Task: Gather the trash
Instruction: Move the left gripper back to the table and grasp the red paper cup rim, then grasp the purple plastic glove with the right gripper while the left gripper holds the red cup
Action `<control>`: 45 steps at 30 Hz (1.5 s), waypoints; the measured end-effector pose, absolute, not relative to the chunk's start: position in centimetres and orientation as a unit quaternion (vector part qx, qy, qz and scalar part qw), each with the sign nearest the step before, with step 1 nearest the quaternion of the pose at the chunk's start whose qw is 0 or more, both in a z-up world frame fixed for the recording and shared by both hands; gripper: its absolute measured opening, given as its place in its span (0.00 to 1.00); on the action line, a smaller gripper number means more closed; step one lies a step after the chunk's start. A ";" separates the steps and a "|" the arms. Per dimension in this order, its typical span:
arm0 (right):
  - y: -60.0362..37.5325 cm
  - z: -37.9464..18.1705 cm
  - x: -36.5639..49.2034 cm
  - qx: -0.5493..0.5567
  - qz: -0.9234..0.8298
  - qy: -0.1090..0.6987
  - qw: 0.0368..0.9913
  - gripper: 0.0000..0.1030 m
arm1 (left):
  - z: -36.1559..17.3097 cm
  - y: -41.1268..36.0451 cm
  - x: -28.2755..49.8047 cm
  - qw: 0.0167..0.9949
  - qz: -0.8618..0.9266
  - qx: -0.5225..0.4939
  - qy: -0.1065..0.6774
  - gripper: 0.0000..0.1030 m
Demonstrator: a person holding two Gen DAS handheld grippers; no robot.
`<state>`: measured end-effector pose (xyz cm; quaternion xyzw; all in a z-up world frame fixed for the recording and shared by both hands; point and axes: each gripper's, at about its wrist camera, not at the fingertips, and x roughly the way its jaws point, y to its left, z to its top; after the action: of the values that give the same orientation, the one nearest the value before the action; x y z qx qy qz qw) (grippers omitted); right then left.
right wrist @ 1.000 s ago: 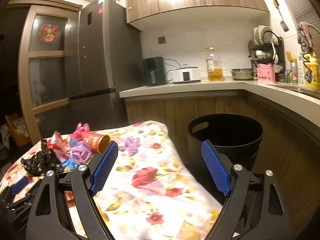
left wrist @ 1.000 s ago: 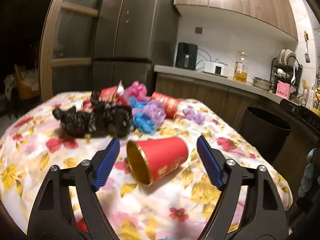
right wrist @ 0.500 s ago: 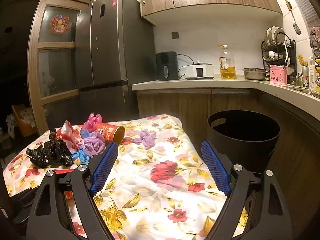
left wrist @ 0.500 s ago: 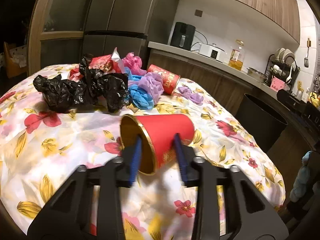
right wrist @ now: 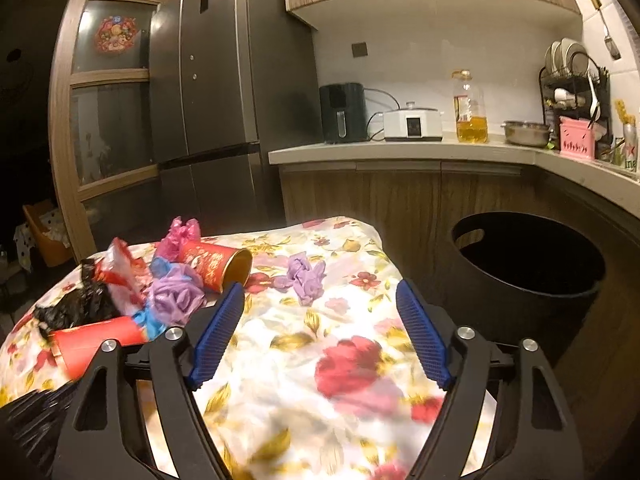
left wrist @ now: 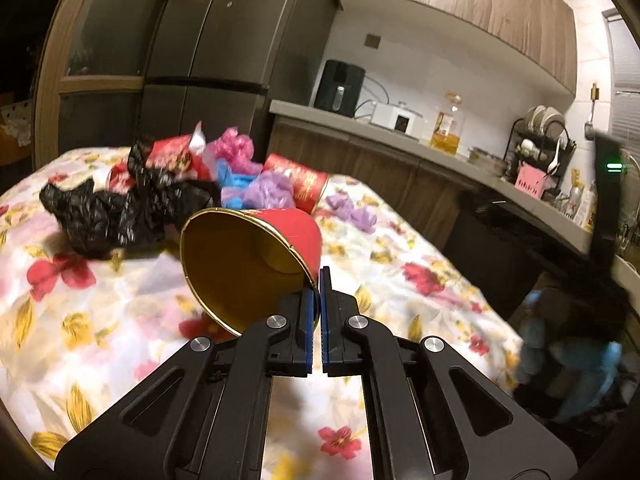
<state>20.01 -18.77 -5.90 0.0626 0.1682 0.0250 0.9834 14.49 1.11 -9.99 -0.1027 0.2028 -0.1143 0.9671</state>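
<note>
On the flowered tablecloth (left wrist: 120, 292), the left gripper (left wrist: 320, 308) has its blue pads pressed together on the gold rim of a red paper cup (left wrist: 256, 256), pinching the cup wall at the mouth's lower right; the cup lies tilted on its side, mouth toward the camera. At eleven o'clock from it sits the trash heap: a crumpled black bag (left wrist: 120, 216), red wrappers (left wrist: 168, 156), pink (left wrist: 236, 152), blue (left wrist: 236, 184) and purple (left wrist: 272, 194) plastic wads, with a second red cup (left wrist: 300, 184) on its side at twelve o'clock. A loose purple wad (left wrist: 352, 212) lies apart at one o'clock.

The right gripper (right wrist: 320, 324) hovers over bare cloth, jaws spread and closing, nothing between them. The black bin (right wrist: 528, 280) stands off the table at two o'clock from it.
</note>
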 end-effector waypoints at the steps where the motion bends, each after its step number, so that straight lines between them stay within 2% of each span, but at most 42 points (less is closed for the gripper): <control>1: -18.8 -6.0 21.0 0.064 0.023 0.171 0.983 0.70 | -9.7 1.1 14.5 0.968 -0.115 -0.102 0.198 0.02; 8: -18.1 -7.6 27.0 0.060 0.003 0.174 0.983 0.62 | -8.0 0.5 15.4 0.974 -0.117 -0.092 0.171 0.02; 16: -17.4 -8.7 31.7 0.063 0.001 0.189 0.980 0.60 | -7.6 1.1 17.4 0.974 -0.114 -0.098 0.170 0.02; 20: -17.3 -10.8 33.7 0.063 0.003 0.233 0.970 0.59 | -7.7 1.2 17.8 0.974 -0.112 -0.093 0.171 0.02; 26: -17.3 -12.4 35.3 0.074 0.005 0.276 0.958 0.51 | -8.0 1.6 18.3 0.973 -0.111 -0.100 0.175 0.02; 29: -16.8 -13.0 35.8 0.063 0.008 0.289 0.955 0.44 | -8.2 1.7 18.4 0.973 -0.110 -0.103 0.177 0.02; 33: -16.5 -13.5 36.4 0.061 0.014 0.305 0.950 0.27 | -8.2 1.6 18.4 0.972 -0.108 -0.104 0.179 0.02; 36: -16.6 -13.6 36.4 0.062 0.017 0.307 0.950 0.07 | -8.3 1.6 18.4 0.972 -0.108 -0.103 0.179 0.02; 39: -16.8 -13.3 36.1 0.066 0.021 0.299 0.952 0.03 | -8.2 1.6 18.3 0.973 -0.107 -0.101 0.179 0.02; 45: -17.1 -12.1 34.9 0.071 0.024 0.267 0.961 0.02 | -7.6 1.5 18.1 0.974 -0.105 -0.096 0.177 0.02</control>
<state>34.86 -17.06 -12.07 0.0707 0.2669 0.0244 0.9608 18.10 1.47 -7.60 -0.0961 0.1767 -0.1051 0.9739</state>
